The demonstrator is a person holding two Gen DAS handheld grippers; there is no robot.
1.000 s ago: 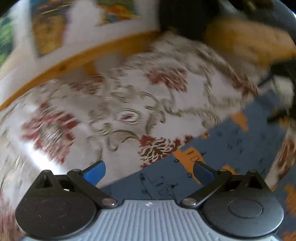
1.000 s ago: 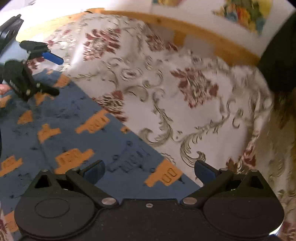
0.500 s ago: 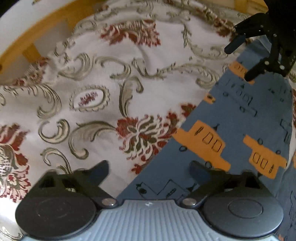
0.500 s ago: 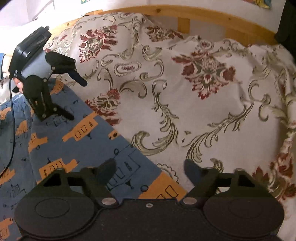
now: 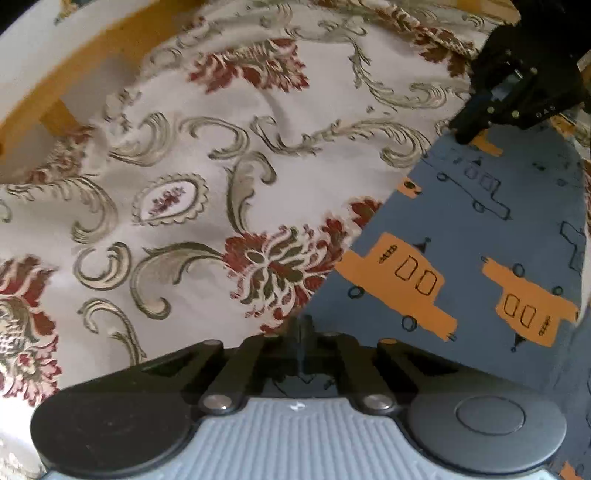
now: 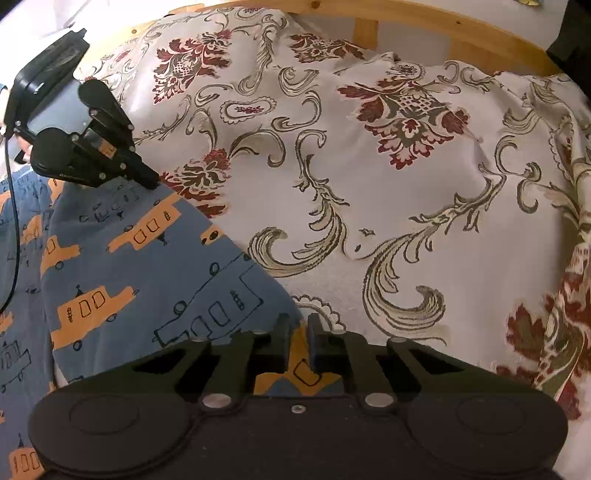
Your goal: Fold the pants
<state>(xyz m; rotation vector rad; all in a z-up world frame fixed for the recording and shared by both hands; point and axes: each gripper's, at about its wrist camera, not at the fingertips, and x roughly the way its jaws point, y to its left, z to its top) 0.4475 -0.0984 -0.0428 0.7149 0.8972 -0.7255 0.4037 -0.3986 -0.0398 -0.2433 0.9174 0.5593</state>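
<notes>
I have both grippers pinched closed on one straight edge of the blue car-print pants (image 6: 122, 273): left gripper (image 5: 303, 332) and right gripper (image 6: 297, 332). They lie on the floral bedspread (image 6: 406, 184), near its wooden-rail edge. Folding looks barely begun.

A home bedroom: bed with wooden frame (image 6: 436, 18), covered by floral bedspread (image 6: 369, 155); child's blue pants (image 6: 122, 280) spread on it; white wall (image 5: 33, 44) behind.
</notes>
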